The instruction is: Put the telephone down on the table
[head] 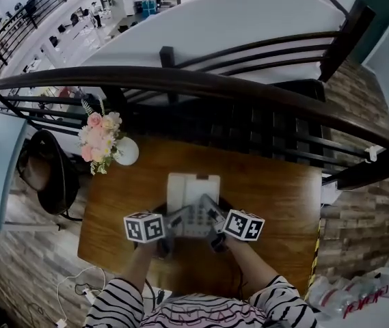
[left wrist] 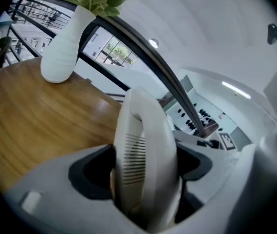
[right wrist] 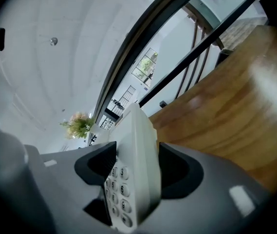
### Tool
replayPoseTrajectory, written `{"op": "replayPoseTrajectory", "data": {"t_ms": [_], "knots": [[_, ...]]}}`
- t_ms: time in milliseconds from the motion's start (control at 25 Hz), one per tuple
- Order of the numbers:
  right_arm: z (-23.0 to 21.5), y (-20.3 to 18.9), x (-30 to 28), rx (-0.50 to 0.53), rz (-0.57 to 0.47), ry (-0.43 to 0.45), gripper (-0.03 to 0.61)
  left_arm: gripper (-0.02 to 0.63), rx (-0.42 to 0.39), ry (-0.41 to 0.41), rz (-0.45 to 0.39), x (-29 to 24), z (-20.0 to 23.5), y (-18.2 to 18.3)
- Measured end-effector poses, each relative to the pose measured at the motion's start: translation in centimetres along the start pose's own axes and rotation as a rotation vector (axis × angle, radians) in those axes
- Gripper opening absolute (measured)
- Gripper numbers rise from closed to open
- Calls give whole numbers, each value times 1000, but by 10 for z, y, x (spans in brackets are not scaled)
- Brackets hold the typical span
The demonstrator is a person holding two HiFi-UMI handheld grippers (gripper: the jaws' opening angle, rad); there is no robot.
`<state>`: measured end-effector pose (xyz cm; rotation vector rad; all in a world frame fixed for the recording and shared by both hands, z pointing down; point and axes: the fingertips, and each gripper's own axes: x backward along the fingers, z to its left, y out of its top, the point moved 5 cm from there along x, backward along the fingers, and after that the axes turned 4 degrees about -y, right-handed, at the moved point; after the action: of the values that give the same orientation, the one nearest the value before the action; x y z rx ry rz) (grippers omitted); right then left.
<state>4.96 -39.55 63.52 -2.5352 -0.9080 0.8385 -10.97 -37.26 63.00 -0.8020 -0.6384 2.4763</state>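
1. Nearest the person, at 6 o'clock in the head view, the left gripper [left wrist: 143,172] has its jaws closed on the left edge of the telephone [head: 193,195]. The edge with the slotted handset grille sits between its dark pads.
2. Beside it, the right gripper [right wrist: 133,172] has its jaws standing fairly wide but pressed onto the keypad edge, with number keys showing between the pads.
3. The telephone hangs between the two grippers over the middle of the wooden table [head: 269,183]. No view shows whether its underside touches the wood.
4. Handling, as a judgement:
   - The shell looks like stiff, smooth plastic, light enough for two side grips, but the sides may be slippery under the pads.
   - The handset may only rest in its cradle, so tilting could tip it off.
   - Holding it at 3 and 9 o'clock on the base edges, as now, keeps it level.
   - A flat, gentle descent suits it, since the casing could crack or the keys jam if it drops.
5. Farther off, at 10 o'clock from the telephone, a white vase [head: 126,151] of pink flowers [head: 100,137] stands well apart.
6. At 12 o'clock, beyond the table's far edge, runs a dark railing [head: 201,84].
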Motion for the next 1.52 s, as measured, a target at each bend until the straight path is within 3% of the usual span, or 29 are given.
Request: {"op": "replayPoseTrajectory", "data": {"t_ms": [640, 1520], "knots": [[-52, 66, -60, -48, -39, -54, 267, 380, -13, -15, 80, -90, 38, 57], [-78, 74, -92, -63, -13, -151, 305, 379, -47, 28, 171, -129, 68, 65]]}}
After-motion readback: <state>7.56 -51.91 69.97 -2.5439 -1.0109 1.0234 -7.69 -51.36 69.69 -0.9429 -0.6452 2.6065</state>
